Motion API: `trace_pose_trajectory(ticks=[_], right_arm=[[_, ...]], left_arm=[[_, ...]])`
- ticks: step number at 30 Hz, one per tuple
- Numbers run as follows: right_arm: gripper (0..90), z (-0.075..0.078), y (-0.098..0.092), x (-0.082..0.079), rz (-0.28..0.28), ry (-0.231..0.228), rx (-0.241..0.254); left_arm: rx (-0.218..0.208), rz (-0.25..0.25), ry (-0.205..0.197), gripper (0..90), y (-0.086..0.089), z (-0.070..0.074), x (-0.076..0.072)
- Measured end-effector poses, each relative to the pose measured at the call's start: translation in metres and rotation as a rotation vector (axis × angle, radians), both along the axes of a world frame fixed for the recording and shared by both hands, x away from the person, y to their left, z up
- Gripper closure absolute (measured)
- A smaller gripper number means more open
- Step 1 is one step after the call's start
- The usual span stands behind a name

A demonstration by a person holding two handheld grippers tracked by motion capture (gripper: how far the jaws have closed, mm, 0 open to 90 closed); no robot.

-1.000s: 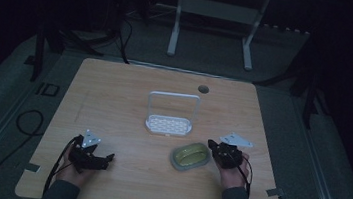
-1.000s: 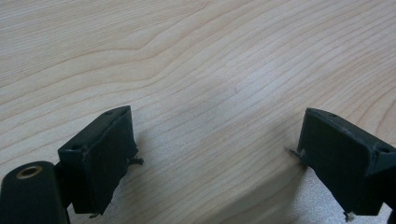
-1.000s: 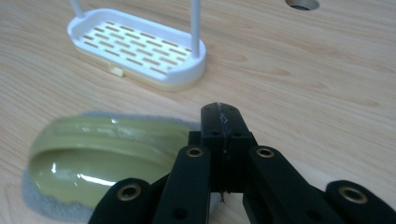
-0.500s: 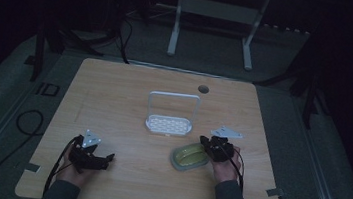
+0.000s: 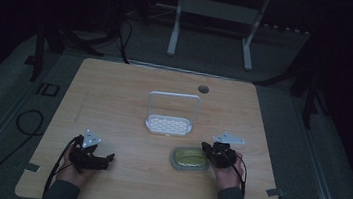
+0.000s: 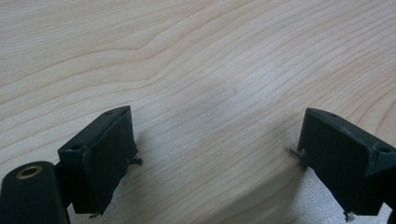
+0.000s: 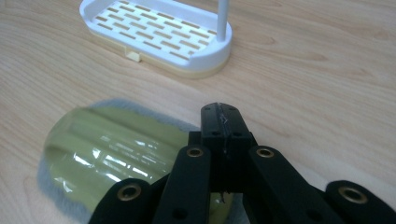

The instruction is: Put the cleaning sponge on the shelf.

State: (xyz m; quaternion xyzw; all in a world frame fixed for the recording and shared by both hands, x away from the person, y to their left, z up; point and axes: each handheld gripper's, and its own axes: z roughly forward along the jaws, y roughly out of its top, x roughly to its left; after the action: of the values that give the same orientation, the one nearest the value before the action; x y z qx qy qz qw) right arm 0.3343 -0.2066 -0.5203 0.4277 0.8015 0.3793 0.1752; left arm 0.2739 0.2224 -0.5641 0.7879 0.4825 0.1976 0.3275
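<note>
A glossy green oval dish [image 5: 189, 159] with a pale rim lies on the wooden table [image 5: 114, 97], right of centre near the front. My right gripper [image 5: 206, 148] is shut, its tips resting over the dish's right rim; in the right gripper view the closed jaws [image 7: 222, 119] overlap the edge of the green dish [image 7: 107, 154], and whether they pinch it is unclear. Just behind the dish stands a white slotted rack [image 5: 169, 125] with a tall hoop handle [image 7: 154, 35]. My left gripper [image 5: 103, 160] lies at the front left, open over bare wood [image 6: 215, 158].
A round cable hole [image 5: 203, 89] sits at the table's back edge. Tape marks [image 5: 274, 192] are at the front corners. A black cable [image 5: 26, 122] loops on the floor to the left. Metal stand legs [image 5: 175, 29] rise beyond the table.
My right gripper has slid left from beside the dish until its tips reach the dish's right rim. The left gripper and the rack stay put.
</note>
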Motion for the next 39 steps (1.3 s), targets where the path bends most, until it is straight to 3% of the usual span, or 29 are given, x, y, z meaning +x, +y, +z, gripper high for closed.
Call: trace_pose_trajectory(ticks=[22,30,37,39], right_arm=[[90.0,0.0,-0.007,-0.043,0.039,-0.007,-0.067],[86.1,0.018,-0.003,-0.043,0.06,-0.028,-0.085],[83.3,0.03,-0.001,-0.037,0.099,-0.006,-0.071],[81.3,0.035,0.0,-0.035,0.115,-0.001,-0.095]], left_arm=[[-0.001,0.0,0.0,11.1,0.0,0.0,0.0],[-0.001,0.001,0.0,11.2,0.0,0.0,0.0],[-0.001,0.001,0.0,11.2,0.0,0.0,0.0],[-0.001,0.001,0.0,11.1,0.0,0.0,0.0]])
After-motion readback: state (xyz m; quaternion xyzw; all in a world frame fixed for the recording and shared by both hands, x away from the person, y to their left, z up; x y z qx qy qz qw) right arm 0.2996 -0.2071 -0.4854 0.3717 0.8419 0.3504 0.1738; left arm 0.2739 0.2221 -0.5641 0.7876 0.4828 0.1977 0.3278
